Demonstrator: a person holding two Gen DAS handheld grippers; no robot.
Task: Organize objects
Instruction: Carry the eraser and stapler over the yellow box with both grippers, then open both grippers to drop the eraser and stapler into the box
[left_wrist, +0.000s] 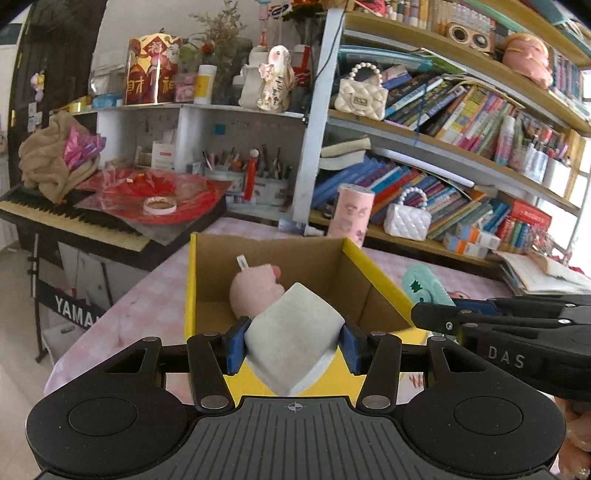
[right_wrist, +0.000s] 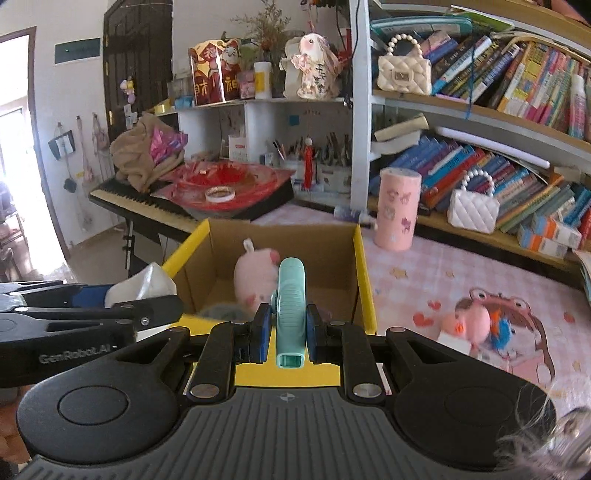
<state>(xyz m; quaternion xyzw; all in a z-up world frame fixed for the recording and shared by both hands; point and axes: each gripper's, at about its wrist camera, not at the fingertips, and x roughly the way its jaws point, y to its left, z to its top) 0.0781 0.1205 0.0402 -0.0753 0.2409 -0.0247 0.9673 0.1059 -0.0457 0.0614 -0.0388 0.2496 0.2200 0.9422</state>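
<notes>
Gripping chalky white block (left_wrist: 295, 332), ribbed mint handle (right_wrist: 291, 306)

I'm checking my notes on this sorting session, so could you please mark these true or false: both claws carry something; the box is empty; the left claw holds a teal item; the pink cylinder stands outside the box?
1. Both claws carry something. True: the left claw and right claw each grip an item.
2. The box is empty. False: a pink plush pig lies inside.
3. The left claw holds a teal item. False: it holds a white block; the teal comb is in the right claw.
4. The pink cylinder stands outside the box. True.
</notes>
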